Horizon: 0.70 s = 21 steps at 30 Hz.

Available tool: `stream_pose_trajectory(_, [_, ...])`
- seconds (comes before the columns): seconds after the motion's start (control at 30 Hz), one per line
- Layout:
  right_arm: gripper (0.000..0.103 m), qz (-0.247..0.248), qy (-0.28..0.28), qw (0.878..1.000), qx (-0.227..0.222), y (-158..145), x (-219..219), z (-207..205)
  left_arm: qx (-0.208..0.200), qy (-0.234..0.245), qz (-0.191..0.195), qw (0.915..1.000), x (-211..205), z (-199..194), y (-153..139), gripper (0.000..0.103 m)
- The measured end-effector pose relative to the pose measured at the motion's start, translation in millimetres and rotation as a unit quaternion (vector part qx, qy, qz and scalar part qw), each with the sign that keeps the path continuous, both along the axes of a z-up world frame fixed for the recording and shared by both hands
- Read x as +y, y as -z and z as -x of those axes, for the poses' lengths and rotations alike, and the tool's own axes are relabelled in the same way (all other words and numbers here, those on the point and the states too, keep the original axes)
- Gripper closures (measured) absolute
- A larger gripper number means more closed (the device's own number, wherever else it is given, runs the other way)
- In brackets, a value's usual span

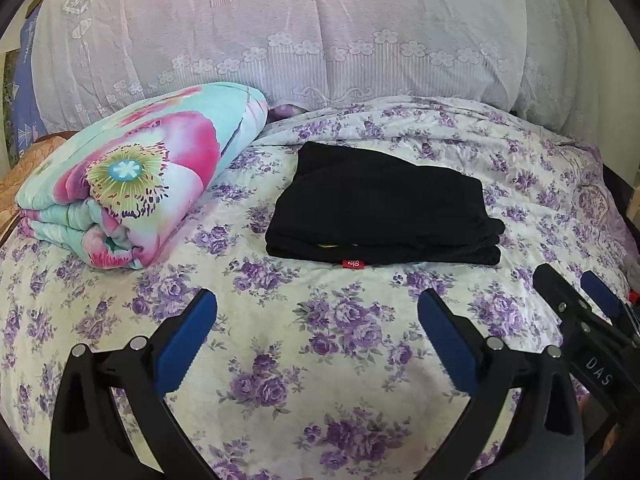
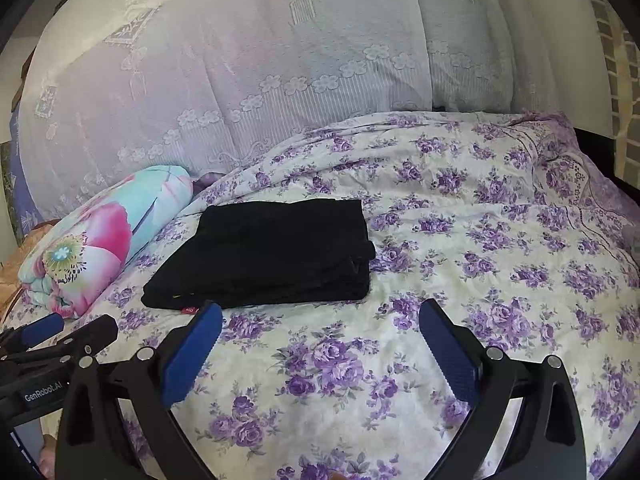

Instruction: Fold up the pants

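Observation:
The black pants lie folded in a compact stack on the floral bed cover, with a small red tag at the near edge. They also show in the right wrist view. My left gripper is open and empty, held back from the near edge of the pants. My right gripper is open and empty, near the front right corner of the pants. The right gripper shows at the right of the left wrist view. The left gripper shows at the lower left of the right wrist view.
A folded quilt with pink flowers on turquoise lies left of the pants. A lace-covered headboard or pile of bedding rises behind. The purple-flowered bed cover spreads all around; its right edge drops off.

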State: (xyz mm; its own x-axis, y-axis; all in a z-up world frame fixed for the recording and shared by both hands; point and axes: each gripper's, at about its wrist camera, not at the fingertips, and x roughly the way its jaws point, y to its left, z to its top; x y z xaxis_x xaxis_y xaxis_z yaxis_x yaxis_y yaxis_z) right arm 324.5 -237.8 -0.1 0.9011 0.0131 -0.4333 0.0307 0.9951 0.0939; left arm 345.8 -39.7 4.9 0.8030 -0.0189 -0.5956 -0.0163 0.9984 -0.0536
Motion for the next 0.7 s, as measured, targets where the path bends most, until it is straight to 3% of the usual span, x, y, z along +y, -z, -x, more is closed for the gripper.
stream_pose_trajectory(0.3, [0.004,0.000,-0.001,1.000,0.000,0.6,-0.4,-0.5,-0.003,0.013,-0.028,0.9995,-12.7,3.5,1.8,0.005])
stream_pose_trajectory(0.7, [0.004,-0.001,-0.001,1.000,0.000,0.1,-0.5,-0.4,-0.016,0.004,-0.012,0.9998,-8.7,10.9,-3.4,0.005])
